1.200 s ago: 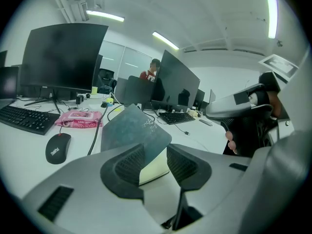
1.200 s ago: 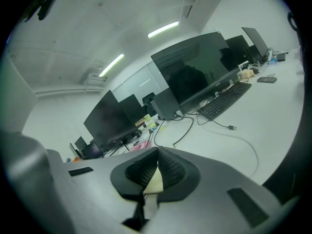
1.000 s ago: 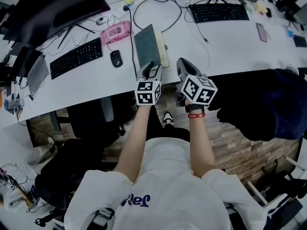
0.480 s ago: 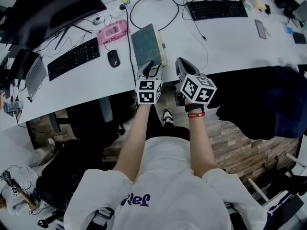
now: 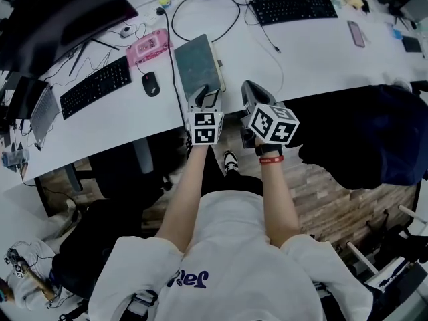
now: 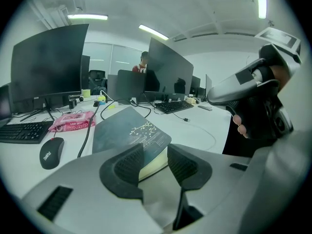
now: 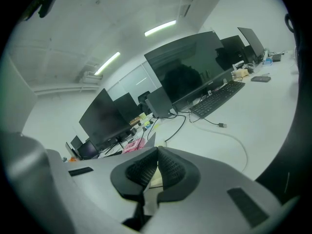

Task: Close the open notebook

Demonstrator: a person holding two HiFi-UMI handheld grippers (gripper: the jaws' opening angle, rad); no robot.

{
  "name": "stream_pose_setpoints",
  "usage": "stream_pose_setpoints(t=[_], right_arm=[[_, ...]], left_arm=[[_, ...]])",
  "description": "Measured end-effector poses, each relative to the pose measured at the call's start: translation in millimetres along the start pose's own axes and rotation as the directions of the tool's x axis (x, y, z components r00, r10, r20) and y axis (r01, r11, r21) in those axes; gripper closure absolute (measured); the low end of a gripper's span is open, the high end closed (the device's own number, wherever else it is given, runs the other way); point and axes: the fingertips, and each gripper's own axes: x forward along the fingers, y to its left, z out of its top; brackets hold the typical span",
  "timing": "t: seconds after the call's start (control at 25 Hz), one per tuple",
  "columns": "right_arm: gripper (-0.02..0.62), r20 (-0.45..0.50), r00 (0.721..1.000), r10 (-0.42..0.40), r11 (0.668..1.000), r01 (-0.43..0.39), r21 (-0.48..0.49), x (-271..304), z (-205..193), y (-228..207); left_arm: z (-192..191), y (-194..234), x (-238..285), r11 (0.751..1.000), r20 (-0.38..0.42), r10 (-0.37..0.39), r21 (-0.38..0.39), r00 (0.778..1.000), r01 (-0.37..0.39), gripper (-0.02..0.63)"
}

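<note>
The notebook lies closed on the white desk, its dark green cover up and cream page edges on its right side. My left gripper hovers at the notebook's near edge, jaws open. In the left gripper view the notebook's near corner shows through the gap of the left gripper, and neither pad touches it. My right gripper sits just right of the notebook at the desk's front edge. In its own view the right gripper has its pads together with nothing between them.
A black mouse and a black cable lie left of the notebook. A pink packet and a keyboard sit further left. Another keyboard and a phone are at the back right. Monitors line the desk's far side.
Both grippers stay where they were beside the closed notebook. The head view has drifted a little, so the desk sits slightly further left in the picture.
</note>
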Motion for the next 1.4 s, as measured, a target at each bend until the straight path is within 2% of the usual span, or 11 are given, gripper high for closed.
stream_pose_setpoints(t=[0.6, 0.68, 0.8, 1.2, 1.28, 1.4], right_arm=[[0.581, 0.005, 1.000, -0.030, 1.000, 0.030, 0.004, -13, 1, -17], [0.580, 0.004, 0.999, -0.032, 0.999, 0.032, 0.004, -14, 0, -19], [0.581, 0.000, 0.999, -0.035, 0.999, 0.035, 0.003, -15, -1, -20], [0.580, -0.001, 1.000, -0.031, 0.999, 0.031, -0.007, -18, 1, -17], [0.581, -0.002, 1.000, -0.023, 1.000, 0.023, -0.017, -19, 3, -13], [0.580, 0.003, 1.000, -0.005, 0.999, 0.005, -0.033, -24, 8, -3]], left_arm=[[-16, -10, 14, 0.995, -0.059, 0.027, 0.101, 0.998, -0.021, 0.433], [-21, -10, 17, 0.998, -0.071, 0.014, 0.069, 0.997, -0.009, 0.428], [-27, -8, 20, 1.000, -0.067, 0.006, -0.019, 0.998, -0.007, 0.442], [-28, -10, 21, 1.000, -0.079, -0.002, -0.010, 0.997, 0.001, 0.445], [-26, -10, 20, 0.999, -0.080, -0.013, -0.034, 0.997, 0.010, 0.445], [-19, -11, 10, 0.993, -0.064, -0.037, -0.118, 0.997, 0.029, 0.443]])
